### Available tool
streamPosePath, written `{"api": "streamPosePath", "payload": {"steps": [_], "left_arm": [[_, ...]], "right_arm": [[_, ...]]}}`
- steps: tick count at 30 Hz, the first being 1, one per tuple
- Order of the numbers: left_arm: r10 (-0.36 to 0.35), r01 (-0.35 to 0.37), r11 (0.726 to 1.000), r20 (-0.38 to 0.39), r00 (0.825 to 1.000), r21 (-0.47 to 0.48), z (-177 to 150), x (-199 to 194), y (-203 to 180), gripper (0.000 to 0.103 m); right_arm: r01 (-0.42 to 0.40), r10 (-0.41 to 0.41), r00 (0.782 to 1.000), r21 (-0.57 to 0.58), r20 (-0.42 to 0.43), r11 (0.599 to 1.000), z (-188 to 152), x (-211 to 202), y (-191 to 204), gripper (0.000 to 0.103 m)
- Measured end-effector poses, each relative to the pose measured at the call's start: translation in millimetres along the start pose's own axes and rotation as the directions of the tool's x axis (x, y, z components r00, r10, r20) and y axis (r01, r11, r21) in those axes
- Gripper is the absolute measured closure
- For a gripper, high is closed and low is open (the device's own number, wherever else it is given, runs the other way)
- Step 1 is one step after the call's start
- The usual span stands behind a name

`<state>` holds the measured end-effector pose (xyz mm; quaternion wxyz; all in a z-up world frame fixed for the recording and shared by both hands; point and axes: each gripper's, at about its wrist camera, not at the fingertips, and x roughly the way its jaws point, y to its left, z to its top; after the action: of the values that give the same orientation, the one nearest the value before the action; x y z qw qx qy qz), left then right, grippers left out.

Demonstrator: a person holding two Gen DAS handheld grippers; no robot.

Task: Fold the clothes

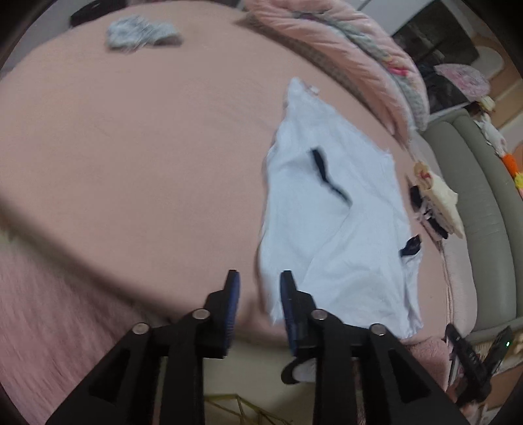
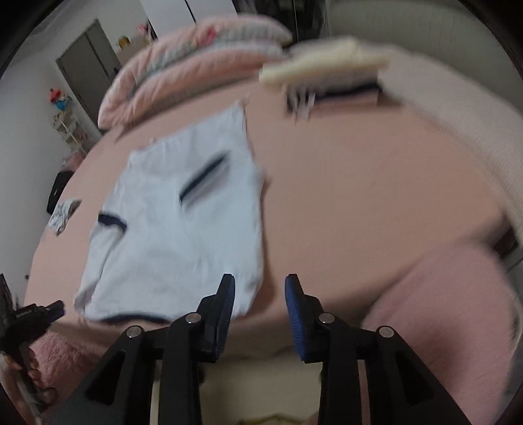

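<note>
Beyond the shirt [image 2: 183, 225], folded clothes [image 2: 330, 75] (blurred) beside quilt [image 2: 183, 62].

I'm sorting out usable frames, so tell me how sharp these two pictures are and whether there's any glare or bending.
Left wrist view: mild motion smear on the bedsheet and grey cloth; the pale blue shirt reads fairly clearly. Right wrist view: heavier blur, the folded stack streaked. Both: strong fisheye bending, dark corners, soft even light, no glare.

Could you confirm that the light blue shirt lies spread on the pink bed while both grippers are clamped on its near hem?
Not quite: the light blue shirt does lie spread on the pink bed, but neither gripper grips it. The left gripper and right gripper are open and empty, as both wrist views show.
</note>
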<state>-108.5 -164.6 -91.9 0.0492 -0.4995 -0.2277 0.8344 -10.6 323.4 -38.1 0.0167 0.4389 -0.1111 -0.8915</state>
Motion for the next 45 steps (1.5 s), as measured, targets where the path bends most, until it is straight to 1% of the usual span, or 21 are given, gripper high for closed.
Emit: {"api": "streamPosePath", "payload": {"steps": [1, 2, 4, 6, 9, 11, 13, 15, 18, 21, 23, 27, 31, 34, 36, 37, 39, 40, 41, 43, 45], "left_arm": [[0.004, -0.005, 0.999, 0.017, 1.000, 0.045, 20.4, 7.0, -9.9, 0.056], [0.011, -0.014, 0.996, 0.033, 0.999, 0.089, 40.2, 14.8, -20.0, 0.055], [0.031, -0.050, 0.974, 0.089, 0.996, 0.219, 92.3, 44.7, -45.4, 0.055], [0.071, -0.107, 0.951, 0.133, 0.989, 0.290, 145.1, 84.4, -61.3, 0.055], [0.085, -0.115, 0.948, 0.112, 0.990, 0.296, 220.9, 151.6, -65.4, 0.056], [0.098, -0.129, 0.940, 0.111, 0.989, 0.315, 249.1, 175.3, -62.9, 0.056], [0.098, -0.125, 0.933, 0.095, 0.991, 0.337, 257.8, 184.3, -64.9, 0.056], [0.091, -0.107, 0.934, 0.061, 0.994, 0.340, 262.4, 187.7, -67.6, 0.056], [0.113, -0.097, 0.942, -0.033, 0.993, 0.322, 265.5, 198.3, -79.3, 0.056], [0.117, -0.099, 0.946, -0.043, 0.992, 0.310, 274.8, 209.0, -99.2, 0.056], [0.121, -0.103, 0.947, -0.042, 0.992, 0.304, 284.7, 220.9, -109.1, 0.056], [0.060, -0.029, 0.954, -0.095, 0.994, 0.298, 296.1, 258.9, -126.5, 0.056], [0.110, -0.082, 0.915, -0.049, 0.993, 0.395, 289.5, 287.8, -151.3, 0.056], [0.169, -0.133, 0.899, -0.052, 0.984, 0.417, 287.7, 312.1, -154.7, 0.056], [0.175, -0.150, 0.885, -0.017, 0.984, 0.441, 284.3, 315.3, -157.9, 0.057], [0.175, -0.148, 0.878, -0.017, 0.984, 0.455, 282.6, 316.0, -160.2, 0.073], [0.185, -0.157, 0.859, -0.010, 0.983, 0.487, 279.9, 316.0, -166.4, 0.096], [0.189, -0.161, 0.858, -0.008, 0.982, 0.488, 280.3, 315.9, -167.9, 0.097], [0.190, -0.163, 0.860, -0.008, 0.982, 0.483, 281.3, 315.8, -168.7, 0.097], [0.189, -0.162, 0.867, -0.008, 0.982, 0.470, 284.3, 315.2, -170.3, 0.098], [0.179, -0.156, 0.877, -0.007, 0.984, 0.455, 288.9, 313.9, -172.1, 0.099]], "right_arm": [[-0.022, 0.023, 1.000, -0.038, 0.010, 0.999, 16.3, 1.3, 2.0, 0.067], [-0.062, 0.062, 0.998, -0.072, 0.002, 0.996, 36.9, 9.6, 4.7, 0.067], [-0.108, 0.107, 0.994, -0.092, -0.013, 0.990, 88.2, 39.6, 11.3, 0.067], [-0.125, 0.124, 0.992, -0.105, -0.020, 0.987, 144.0, 87.2, 24.1, 0.067], [-0.052, 0.037, 0.997, -0.224, -0.070, 0.973, 208.6, 174.1, 51.3, 0.067], [-0.040, 0.003, 0.991, -0.267, -0.137, 0.963, 235.2, 219.8, 57.0, 0.067], [-0.034, -0.020, 0.984, -0.305, -0.175, 0.952, 250.1, 242.4, 57.5, 0.067], [-0.001, -0.073, 0.978, -0.350, -0.197, 0.937, 258.8, 252.6, 59.4, 0.067], [0.035, -0.120, 0.952, -0.291, -0.280, 0.956, 275.4, 262.1, 57.7, 0.067], [0.034, -0.116, 0.931, -0.234, -0.345, 0.972, 287.5, 266.6, 65.6, 0.067], [0.038, -0.125, 0.934, -0.252, -0.336, 0.967, 294.0, 275.0, 80.9, 0.067], [0.034, -0.140, 0.938, -0.317, -0.318, 0.948, 302.5, 309.3, 114.8, 0.063], [0.132, -0.253, 0.928, -0.394, -0.273, 0.909, 298.1, 353.8, 132.5, 0.063], [0.206, -0.303, 0.923, -0.358, -0.239, 0.911, 300.7, 371.7, 126.2, 0.063], [0.220, -0.303, 0.925, -0.326, -0.228, 0.919, 302.7, 375.7, 121.0, 0.059], [0.220, -0.299, 0.927, -0.316, -0.228, 0.923, 302.3, 376.4, 119.3, 0.059], [0.218, -0.296, 0.931, -0.323, -0.214, 0.921, 299.9, 374.6, 119.7, 0.059], [0.200, -0.280, 0.936, -0.333, -0.214, 0.922, 300.1, 374.0, 122.0, 0.068], [0.172, -0.256, 0.942, -0.343, -0.217, 0.924, 300.1, 374.2, 125.0, 0.081], [0.146, -0.239, 0.947, -0.372, -0.216, 0.917, 301.0, 375.4, 131.1, 0.092], [0.154, -0.245, 0.948, -0.384, -0.201, 0.910, 302.8, 374.3, 133.3, 0.093]]}}
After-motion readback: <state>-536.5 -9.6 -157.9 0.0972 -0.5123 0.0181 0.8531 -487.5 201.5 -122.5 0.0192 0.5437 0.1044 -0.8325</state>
